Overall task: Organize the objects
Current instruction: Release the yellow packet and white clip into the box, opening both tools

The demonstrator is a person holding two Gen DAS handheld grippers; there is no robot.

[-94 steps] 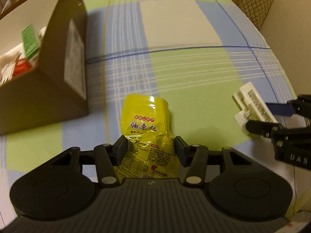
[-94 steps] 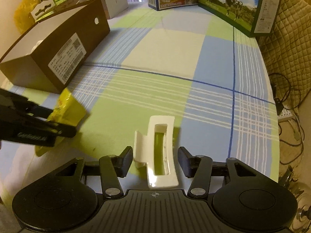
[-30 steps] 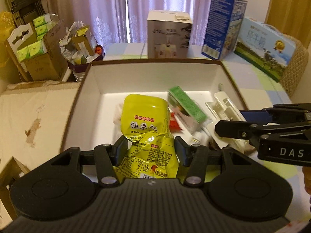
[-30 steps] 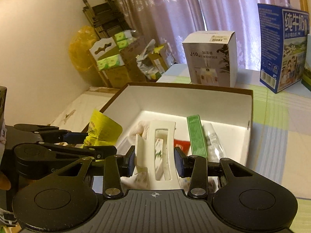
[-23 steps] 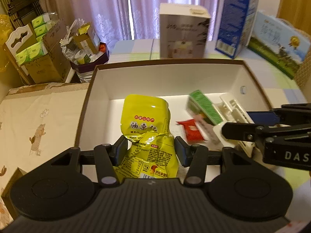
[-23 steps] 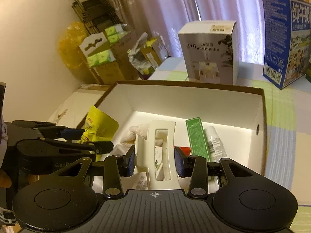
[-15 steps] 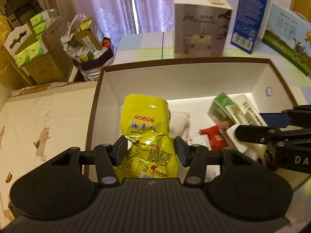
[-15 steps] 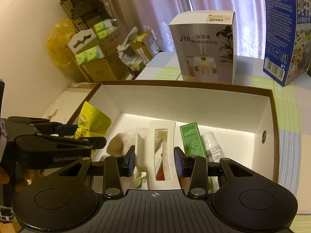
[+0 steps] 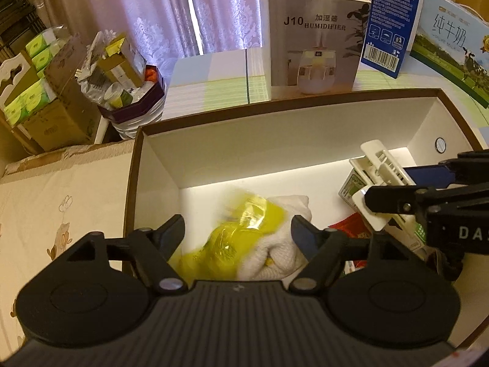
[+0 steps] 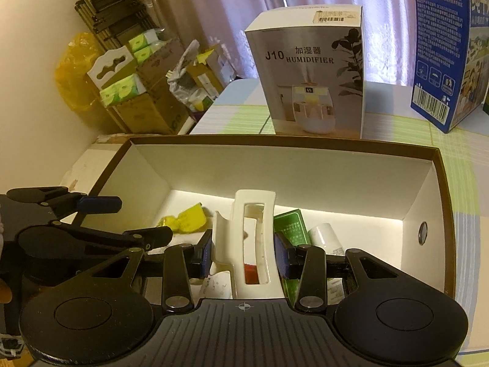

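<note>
A brown box with white inside (image 9: 159,165) (image 10: 440,202) stands on the checked table. My left gripper (image 9: 238,229) is open above its left part. The yellow snack pouch (image 9: 238,238) lies blurred below the fingers on a white cloth (image 9: 281,244); it also shows in the right wrist view (image 10: 186,217). My right gripper (image 10: 244,257) is shut on a white hair claw clip (image 10: 253,238) and holds it over the box's right part; the clip also shows in the left wrist view (image 9: 379,168). A green packet (image 10: 288,229), a white tube (image 10: 324,235) and a red sachet (image 9: 351,229) lie inside.
A humidifier box (image 9: 308,33) stands just behind the brown box. A blue carton (image 9: 391,21) and a milk carton (image 9: 449,42) stand at the back right. Cardboard boxes with green tissue packs (image 9: 33,91) and a purple bowl of clutter (image 9: 131,104) sit beyond the table's left edge.
My left gripper has opened and let go of the yellow pouch, which has dropped into the box onto the white cloth. My right gripper still holds the clip over the box.
</note>
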